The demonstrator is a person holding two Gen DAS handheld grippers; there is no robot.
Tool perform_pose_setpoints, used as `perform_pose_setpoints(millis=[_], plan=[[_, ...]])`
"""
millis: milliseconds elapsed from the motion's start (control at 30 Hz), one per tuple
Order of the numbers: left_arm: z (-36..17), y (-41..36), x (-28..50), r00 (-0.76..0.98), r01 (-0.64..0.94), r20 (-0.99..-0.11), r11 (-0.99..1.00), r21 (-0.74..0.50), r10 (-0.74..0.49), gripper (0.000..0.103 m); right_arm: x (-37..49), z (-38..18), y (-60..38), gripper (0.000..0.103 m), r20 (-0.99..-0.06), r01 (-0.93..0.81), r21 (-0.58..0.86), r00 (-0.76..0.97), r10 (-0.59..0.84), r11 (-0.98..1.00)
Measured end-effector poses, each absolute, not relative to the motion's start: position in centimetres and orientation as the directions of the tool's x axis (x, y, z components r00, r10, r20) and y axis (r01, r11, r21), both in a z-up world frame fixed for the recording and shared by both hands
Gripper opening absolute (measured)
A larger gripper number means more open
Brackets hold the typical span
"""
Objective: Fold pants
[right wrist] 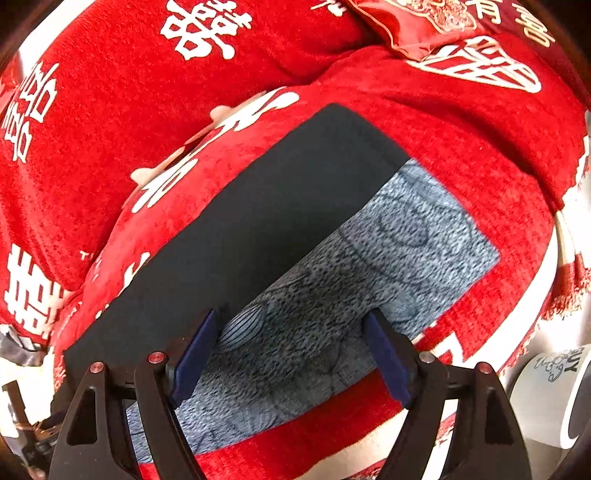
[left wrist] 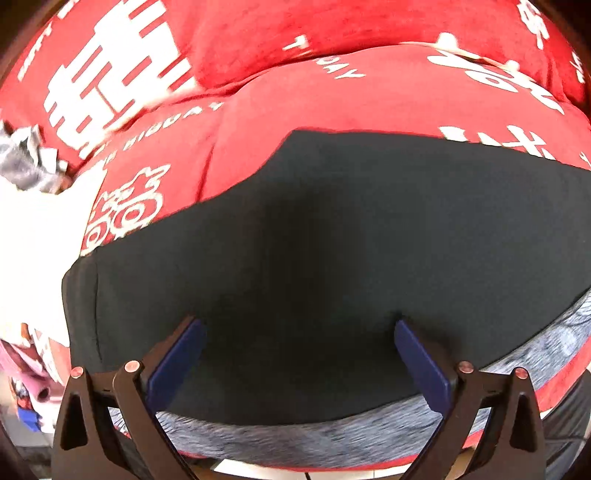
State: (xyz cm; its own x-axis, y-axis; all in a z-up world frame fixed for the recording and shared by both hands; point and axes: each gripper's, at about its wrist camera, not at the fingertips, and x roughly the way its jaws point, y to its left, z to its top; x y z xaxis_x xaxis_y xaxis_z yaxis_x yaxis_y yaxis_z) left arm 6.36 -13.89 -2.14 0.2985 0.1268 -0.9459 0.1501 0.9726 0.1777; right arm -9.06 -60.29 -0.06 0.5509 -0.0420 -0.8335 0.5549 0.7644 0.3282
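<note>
On my feeds the red cover (right wrist: 443,122) carried white printing: large Chinese double-happiness characters, and in small capitals I could read "TODAY" near the top of the left wrist view. At the lower right of the right wrist view sat a pale mug (right wrist: 546,391) with "BUY" on it; the rest of its lettering was too small for me to read.

My left gripper (left wrist: 299,334) stood spread wide, its two blue pads (left wrist: 421,363) apart above the dark pants (left wrist: 332,258), pinching nothing. My right gripper (right wrist: 291,332) was also spread, nothing between its pads; one pad lay over the edge of the pants (right wrist: 240,229), the other over the grey patterned cloth (right wrist: 388,258).

I counted one pair of pants, lying flat on the red cover, partly overlapping one grey cloth beneath. One red cushion (right wrist: 406,26) lay at the far side.
</note>
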Motion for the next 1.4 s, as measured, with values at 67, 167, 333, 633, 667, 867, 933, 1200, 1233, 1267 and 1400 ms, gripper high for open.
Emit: perform_pose_setpoints(millis=[67, 167, 333, 633, 667, 867, 933, 1200, 1233, 1267, 1400], plan=[[-2.4, -11.9, 6.1, 0.276, 0.114, -0.954, 0.981, 0.157, 0.121, 0.103, -8.9, -0.1, -60.5, 0.081, -0.836, 0.560, 0.306, 0.545, -0.064, 0.770], [-2.8, -10.0, 6.3, 0.240, 0.093, -0.967, 0.990, 0.110, 0.085, 0.103, -8.3, 0.3, -60.6, 0.035, -0.842, 0.560, 0.234, 0.525, -0.122, 0.795], [-1.2, -9.2, 5.4, 0.274, 0.068, -0.959, 0.993, 0.102, 0.080, 0.103, -10.0, 2.8, -61.4, 0.010, -0.802, 0.557, 0.302, 0.587, -0.110, 0.774], [-3.4, -13.1, 5.2, 0.257, 0.179, -0.959, 0.970, 0.167, 0.118, 0.103, -10.3, 1.4, -60.1, 0.012, -0.874, 0.603, 0.155, 0.454, -0.177, 0.782], [-3.2, -13.0, 5.0, 0.274, 0.168, -0.955, 0.971, 0.167, 0.117, 0.103, -10.3, 0.8, -60.8, 0.018, -0.887, 0.613, 0.184, 0.440, -0.139, 0.768], [-2.2, -12.4, 4.7, 0.264, 0.133, -0.962, 0.986, 0.105, 0.067, 0.103, -13.4, 4.3, -61.3, 0.082, -0.819, 0.712, 0.118, 0.464, -0.338, 0.693], [-2.0, -13.1, 4.4, 0.261, 0.140, -0.965, 0.987, 0.077, 0.038, 0.103, -13.8, 5.0, -60.2, 0.082, -0.808, 0.731, 0.077, 0.445, -0.387, 0.678], [-2.8, -17.1, 3.0, 0.302, 0.245, -0.951, 0.960, 0.138, 0.059, 0.103, -8.6, 2.8, -43.4, 0.082, -0.840, 0.221, -0.008, 0.527, -0.126, 0.975], [-2.9, -16.8, 3.3, 0.287, 0.239, -0.957, 0.964, 0.120, 0.048, 0.103, -7.9, 2.0, -42.1, 0.082, -0.854, 0.176, -0.028, 0.508, -0.115, 0.984], [-3.1, -16.3, 3.9, 0.269, 0.225, -0.963, 0.970, 0.095, 0.032, 0.103, -7.3, 1.2, -41.4, 0.082, -0.868, 0.153, -0.039, 0.485, -0.109, 0.988], [-3.8, -15.0, 5.5, 0.212, 0.154, -0.977, 0.988, 0.009, -0.024, 0.103, -5.0, -0.5, -43.2, 0.091, -0.866, 0.197, 0.012, 0.493, -0.089, 0.980]])
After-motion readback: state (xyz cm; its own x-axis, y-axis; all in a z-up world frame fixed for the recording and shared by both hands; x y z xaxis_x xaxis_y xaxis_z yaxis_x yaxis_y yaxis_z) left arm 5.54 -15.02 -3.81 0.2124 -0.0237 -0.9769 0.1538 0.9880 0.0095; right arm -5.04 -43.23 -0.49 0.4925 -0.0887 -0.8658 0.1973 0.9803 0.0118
